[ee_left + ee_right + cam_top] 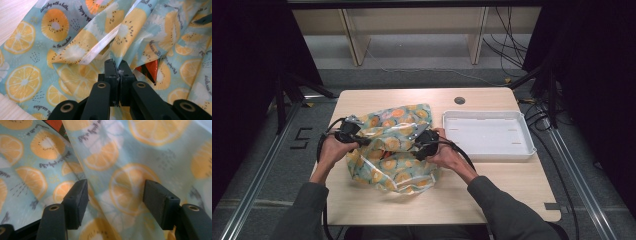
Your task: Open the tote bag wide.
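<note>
I see the fruit-print plastic bag [394,150] lying crumpled near the middle of the wooden table [492,195], just left of the white tray [487,134]. My left gripper [358,141] sits at the bag's left edge, its jaws pressed together on a fold of the film beside the clear zip strip [100,50]. My right gripper [418,150] is against the bag's right side, jaws spread with film bulging between them, apparently ungripped. Something red-orange [150,71] shows through inside.
</note>
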Demonstrator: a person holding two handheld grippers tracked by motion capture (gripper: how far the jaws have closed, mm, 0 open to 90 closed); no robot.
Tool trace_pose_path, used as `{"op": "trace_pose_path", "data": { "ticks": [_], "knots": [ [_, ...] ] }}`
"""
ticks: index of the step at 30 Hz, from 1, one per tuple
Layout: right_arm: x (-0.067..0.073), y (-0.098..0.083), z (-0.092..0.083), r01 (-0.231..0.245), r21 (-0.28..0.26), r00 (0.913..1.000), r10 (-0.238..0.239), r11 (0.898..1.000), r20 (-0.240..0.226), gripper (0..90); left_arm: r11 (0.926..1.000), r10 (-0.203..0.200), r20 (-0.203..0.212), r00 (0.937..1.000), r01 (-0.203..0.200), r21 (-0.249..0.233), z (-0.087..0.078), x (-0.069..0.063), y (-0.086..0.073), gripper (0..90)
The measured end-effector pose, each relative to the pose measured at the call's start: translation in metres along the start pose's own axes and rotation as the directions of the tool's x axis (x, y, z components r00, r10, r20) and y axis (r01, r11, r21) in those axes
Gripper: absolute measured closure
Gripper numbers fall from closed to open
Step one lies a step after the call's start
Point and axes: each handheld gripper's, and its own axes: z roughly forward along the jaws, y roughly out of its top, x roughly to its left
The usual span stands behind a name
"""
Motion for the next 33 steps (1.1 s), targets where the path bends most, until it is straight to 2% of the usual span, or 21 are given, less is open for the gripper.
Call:
{"op": "trace_pose_path", "data": {
  "ticks": [1,3,5,7,8,9,14,16,17,18,20,21,23,24,26,27,28,29,30,32,33],
  "knots": [
    [0.001,0.0,0.002,0.004,0.004,1.0,-0.004,1.0,-0.003,39.6,1.0,-0.003,0.002,1.0,0.003,-0.006,0.001,-0.001,0.0,87.9],
    [0.004,0.001,0.007,0.019,0.023,0.9996,-0.02,1.0,0.019,48.9,1.0,0.0,-0.001,1.0,0.0,-0.009,0.001,-0.002,-0.001,87.8],
    [0.005,0.001,0.009,0.005,0.039,0.9996,-0.006,0.999,0.029,65.7,1.0,0.0,0.003,1.0,0.0,-0.01,0.001,-0.002,-0.001,87.8],
    [0.002,0.001,0.01,0.034,0.035,0.9985,-0.035,0.999,0.042,81.2,1.0,0.006,0.005,1.0,-0.006,-0.007,0.001,-0.002,-0.001,87.8],
    [-0.001,0.0,0.01,0.044,0.03,0.9982,-0.045,0.999,0.04,87.5,1.0,0.002,0.006,1.0,-0.002,-0.009,0.002,-0.003,-0.002,87.7],
    [-0.002,0.0,0.009,0.034,0.027,0.9988,-0.035,0.999,0.034,90.0,1.0,0.002,0.008,1.0,-0.002,-0.001,0.001,-0.003,-0.002,87.6],
    [-0.003,-0.001,0.005,0.019,0.025,0.9997,-0.019,1.0,0.015,90.0,1.0,-0.002,0.007,1.0,0.002,-0.004,0.0,-0.002,-0.003,87.3],
    [-0.001,0.001,0.002,0.01,0.003,0.9998,-0.01,1.0,0.016,79.4,0.9998,0.001,0.003,1.0,-0.001,-0.018,0.001,-0.002,-0.003,87.2],
    [0.001,0.002,0.001,0.014,-0.003,0.9999,-0.014,1.0,0.01,73.5,0.9998,-0.013,0.01,0.9999,0.013,-0.013,0.001,-0.001,-0.003,87.1],
    [0.005,0.005,-0.001,-0.025,0.006,0.9997,0.025,1.0,-0.006,69.7,0.9998,-0.014,0.01,0.9998,0.014,-0.015,0.001,-0.002,-0.003,87.1],
    [0.01,0.009,-0.002,-0.015,-0.012,0.9997,0.015,1.0,-0.018,60.3,0.9999,-0.001,0.009,1.0,0.001,-0.014,0.0,-0.003,-0.003,87.1],
    [0.012,0.011,-0.002,-0.025,-0.019,0.9994,0.024,1.0,-0.026,56.9,1.0,0.007,0.018,0.9998,-0.007,0.001,-0.001,-0.003,-0.002,87.1],
    [0.015,0.015,-0.001,-0.013,-0.042,0.9996,0.012,0.999,-0.024,52.2,0.9999,0.003,0.023,0.9997,-0.003,-0.012,-0.001,-0.004,-0.001,87.2],
    [0.016,0.016,-0.001,-0.022,-0.036,0.9992,0.02,0.999,-0.035,49.7,0.9999,-0.002,0.023,0.9997,0.003,-0.016,-0.001,-0.005,-0.001,87.1],
    [0.02,0.017,0.003,-0.019,-0.06,0.9997,0.018,0.998,-0.015,45.6,0.9998,0.013,0.032,0.9994,-0.013,-0.014,-0.002,-0.007,0.0,87.0],
    [0.02,0.019,0.002,-0.027,-0.035,0.9991,0.026,0.999,-0.035,43.3,0.9998,0.019,0.033,0.9993,-0.019,-0.008,-0.003,-0.008,0.001,87.0],
    [0.022,0.019,0.004,-0.034,-0.033,0.999,0.033,0.999,-0.03,41.2,0.9998,0.02,0.041,0.999,-0.019,-0.01,-0.003,-0.01,0.002,87.0],
    [0.025,0.019,0.007,-0.015,-0.04,0.9999,0.015,0.999,0.002,40.2,0.9996,0.024,0.051,0.9984,-0.023,-0.017,-0.002,-0.011,0.003,87.0],
    [0.026,0.019,0.009,-0.01,-0.039,0.9999,0.01,0.999,0.005,39.9,0.9997,0.015,0.053,0.9985,-0.014,-0.022,-0.001,-0.014,0.004,87.0],
    [0.029,0.019,0.011,-0.013,-0.043,0.9999,0.014,0.999,0.006,39.7,0.999,0.043,0.068,0.9967,-0.043,-0.013,-0.001,-0.017,0.006,86.9],
    [0.03,0.019,0.011,-0.018,-0.042,0.9998,0.018,0.999,0.012,38.9,0.999,0.045,0.078,0.9959,-0.044,-0.012,-0.001,-0.02,0.007,86.8]
  ]
}}
